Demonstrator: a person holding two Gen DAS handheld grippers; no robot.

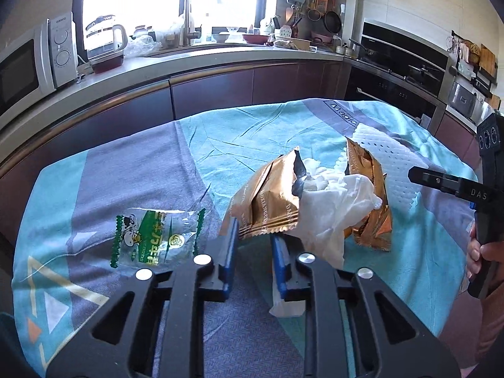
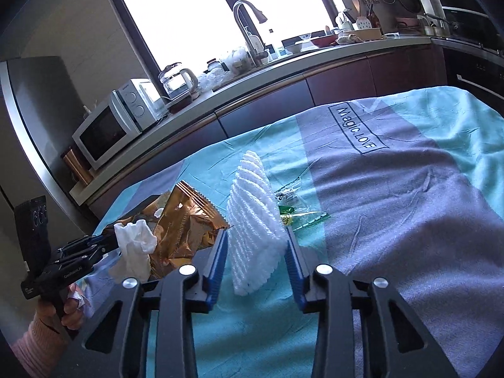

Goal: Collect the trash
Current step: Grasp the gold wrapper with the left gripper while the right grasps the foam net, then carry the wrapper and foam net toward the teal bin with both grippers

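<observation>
My left gripper (image 1: 253, 236) is shut on a gold foil snack bag (image 1: 267, 201) with crumpled white tissue (image 1: 327, 201) spilling from its mouth, held above the blue-grey cloth. The bag also shows in the right wrist view (image 2: 186, 220). My right gripper (image 2: 256, 239) is shut on a white embossed paper towel (image 2: 255, 217), lifted edge-up off the table. A clear green-printed wrapper (image 1: 151, 236) lies flat on the cloth left of the left gripper. Another clear green wrapper (image 2: 293, 211) lies just behind the paper towel.
The table is covered by a teal and grey cloth (image 2: 393, 204) printed "Magic.LOVE". Behind it runs a kitchen counter (image 1: 220, 53) with a microwave (image 1: 28, 69), a glass kettle (image 1: 105, 41), a tap and dishes. An oven (image 1: 400, 72) stands at the right.
</observation>
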